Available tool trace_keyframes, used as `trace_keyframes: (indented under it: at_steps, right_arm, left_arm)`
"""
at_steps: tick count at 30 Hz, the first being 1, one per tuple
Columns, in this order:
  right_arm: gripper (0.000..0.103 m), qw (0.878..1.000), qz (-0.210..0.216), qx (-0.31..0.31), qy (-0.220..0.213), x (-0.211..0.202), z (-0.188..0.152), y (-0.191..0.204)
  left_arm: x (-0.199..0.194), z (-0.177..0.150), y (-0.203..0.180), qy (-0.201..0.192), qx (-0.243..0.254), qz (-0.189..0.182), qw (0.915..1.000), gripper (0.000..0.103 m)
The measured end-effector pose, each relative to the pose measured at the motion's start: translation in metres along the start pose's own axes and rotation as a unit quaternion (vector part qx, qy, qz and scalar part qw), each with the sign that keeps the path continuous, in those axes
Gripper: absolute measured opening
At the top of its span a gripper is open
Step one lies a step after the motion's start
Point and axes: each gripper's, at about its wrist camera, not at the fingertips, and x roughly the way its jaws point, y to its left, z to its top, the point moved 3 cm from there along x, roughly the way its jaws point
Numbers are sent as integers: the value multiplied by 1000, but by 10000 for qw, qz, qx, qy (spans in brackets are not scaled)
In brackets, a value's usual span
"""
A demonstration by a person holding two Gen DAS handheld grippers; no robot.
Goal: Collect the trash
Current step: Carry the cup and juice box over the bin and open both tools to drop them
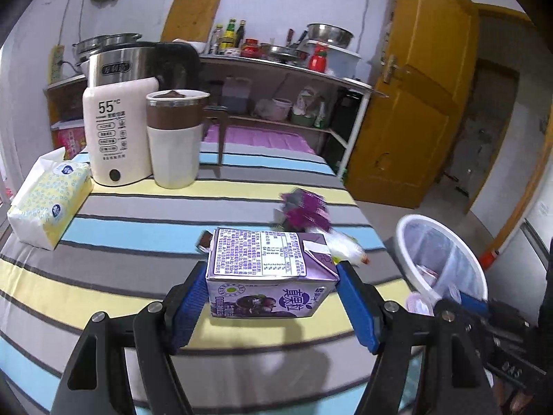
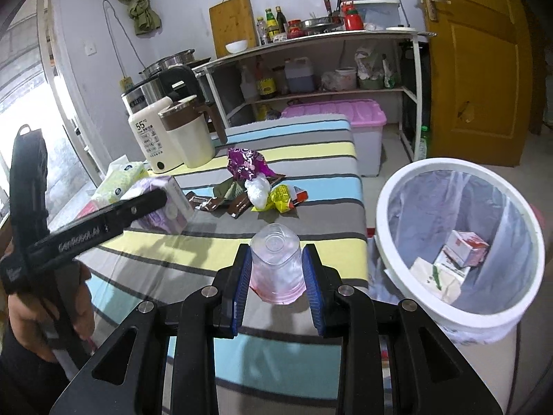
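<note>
My left gripper is shut on a purple milk carton, its blue pads pressing both ends, just above the striped tablecloth. My right gripper is shut on a clear plastic cup with pinkish residue, held bottom-forward over the table's near edge. To the right stands a white bin with a liner, holding a red-and-white carton. More trash lies mid-table: a purple wrapper, a white crumpled bag, a yellow wrapper and brown sachets. The carton also shows at the left.
At the table's far left stand a white 55°C warmer, a brown-and-white mug and a tissue pack. Behind are a loaded metal shelf, a pink-lidded box and a yellow door. A person's hand grips the left tool.
</note>
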Motion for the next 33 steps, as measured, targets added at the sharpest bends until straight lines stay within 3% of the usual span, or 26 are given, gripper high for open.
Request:
trace_keyframes:
  at_steps: [16,33]
  right_arm:
    - [31,9991,-319,152,-238,-42,-8,-28]
    - [31,9921,-993,613,-450,-67,-8,-99]
  left_arm:
    - [-20,-14,-61,39,455,-569,9973,73]
    - [16,-1,-143,154,1029,-1223,9870,73]
